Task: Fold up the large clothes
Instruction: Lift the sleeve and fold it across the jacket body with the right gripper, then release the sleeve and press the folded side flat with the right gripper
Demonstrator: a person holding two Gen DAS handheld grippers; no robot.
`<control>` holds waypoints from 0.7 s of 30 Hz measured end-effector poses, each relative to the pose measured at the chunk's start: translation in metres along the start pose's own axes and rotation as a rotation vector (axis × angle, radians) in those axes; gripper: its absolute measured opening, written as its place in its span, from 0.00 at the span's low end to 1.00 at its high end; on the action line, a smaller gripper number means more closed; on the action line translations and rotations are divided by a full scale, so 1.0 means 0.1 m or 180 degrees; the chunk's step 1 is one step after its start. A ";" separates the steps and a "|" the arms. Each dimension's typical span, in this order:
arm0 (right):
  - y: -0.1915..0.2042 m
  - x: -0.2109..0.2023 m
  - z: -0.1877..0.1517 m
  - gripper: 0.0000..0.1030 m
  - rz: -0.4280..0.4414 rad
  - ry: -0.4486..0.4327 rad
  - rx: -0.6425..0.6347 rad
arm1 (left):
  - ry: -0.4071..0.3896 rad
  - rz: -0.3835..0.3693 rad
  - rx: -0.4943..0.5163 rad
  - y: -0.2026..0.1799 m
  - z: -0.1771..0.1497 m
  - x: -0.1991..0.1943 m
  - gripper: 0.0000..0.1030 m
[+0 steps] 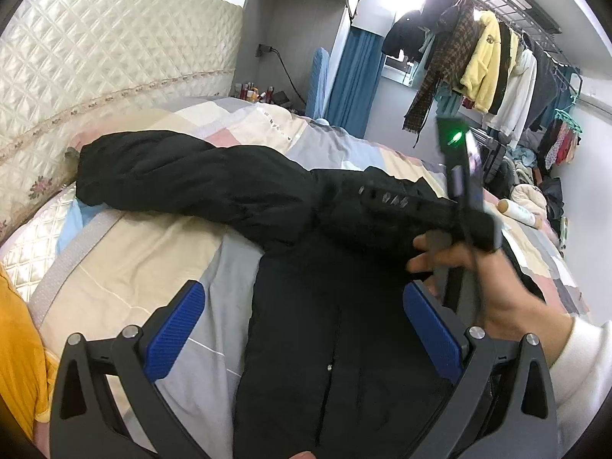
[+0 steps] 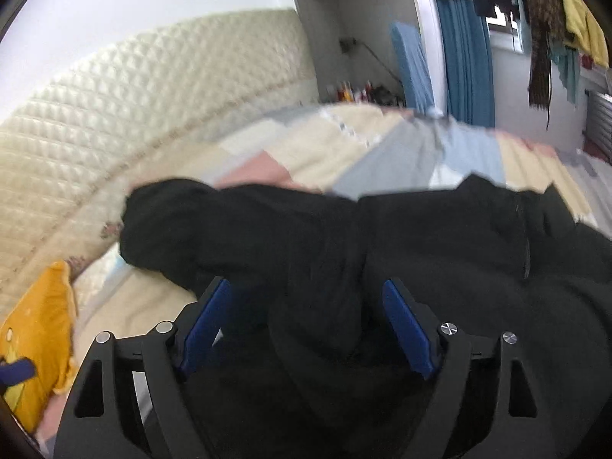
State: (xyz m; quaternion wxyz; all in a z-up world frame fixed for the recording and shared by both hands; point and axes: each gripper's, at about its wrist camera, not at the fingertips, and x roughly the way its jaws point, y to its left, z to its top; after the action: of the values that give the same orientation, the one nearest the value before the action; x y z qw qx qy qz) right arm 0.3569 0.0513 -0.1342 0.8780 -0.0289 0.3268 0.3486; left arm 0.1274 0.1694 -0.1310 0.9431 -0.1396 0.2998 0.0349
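A large black coat (image 1: 336, 344) lies spread on the bed with its front seam and snaps up. One sleeve (image 1: 172, 168) stretches left toward the headboard. A second sleeve with a row of buttons (image 1: 386, 201) is folded across the chest. My left gripper (image 1: 304, 290) hovers open and empty over the coat's body. A person's right hand (image 1: 497, 290) holds the other tool at that folded sleeve. In the blurred right wrist view, my right gripper (image 2: 306, 285) is open, with a bunched fold of the coat (image 2: 317, 325) lying loose between its blue pads (image 2: 407, 325).
A patchwork bedcover (image 1: 153, 267) lies under the coat, and a quilted cream headboard (image 1: 114, 49) stands at the left. A yellow pillow (image 2: 42, 329) sits at the near left. A bottle (image 1: 516, 210) lies on the bed's right side. A crowded clothes rack (image 1: 489, 65) stands beyond.
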 end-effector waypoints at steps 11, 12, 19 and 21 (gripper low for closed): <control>-0.25 -1.04 0.39 0.78 -0.0279 -0.0528 -0.0055 | -0.0123 0.0022 0.0160 -0.18 0.08 -0.17 1.00; -0.28 -1.13 0.40 0.78 -0.0305 -0.0572 -0.0057 | -0.0136 0.0029 0.0195 -0.22 0.08 -0.19 1.00; -0.62 -1.69 0.32 0.78 -0.0509 -0.0790 0.0027 | -0.0180 0.0009 0.0343 -0.44 0.11 -0.24 1.00; -0.76 -1.79 0.22 0.79 -0.0612 -0.0803 0.0048 | -0.0172 -0.0009 0.0346 -0.48 0.11 -0.23 1.00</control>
State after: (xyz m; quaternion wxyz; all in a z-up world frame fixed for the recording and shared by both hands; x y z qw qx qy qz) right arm 0.3194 -0.1061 -0.0241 0.9416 -0.0094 0.2122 0.2614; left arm 0.1223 0.1267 -0.0976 0.9571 -0.0876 0.2755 0.0211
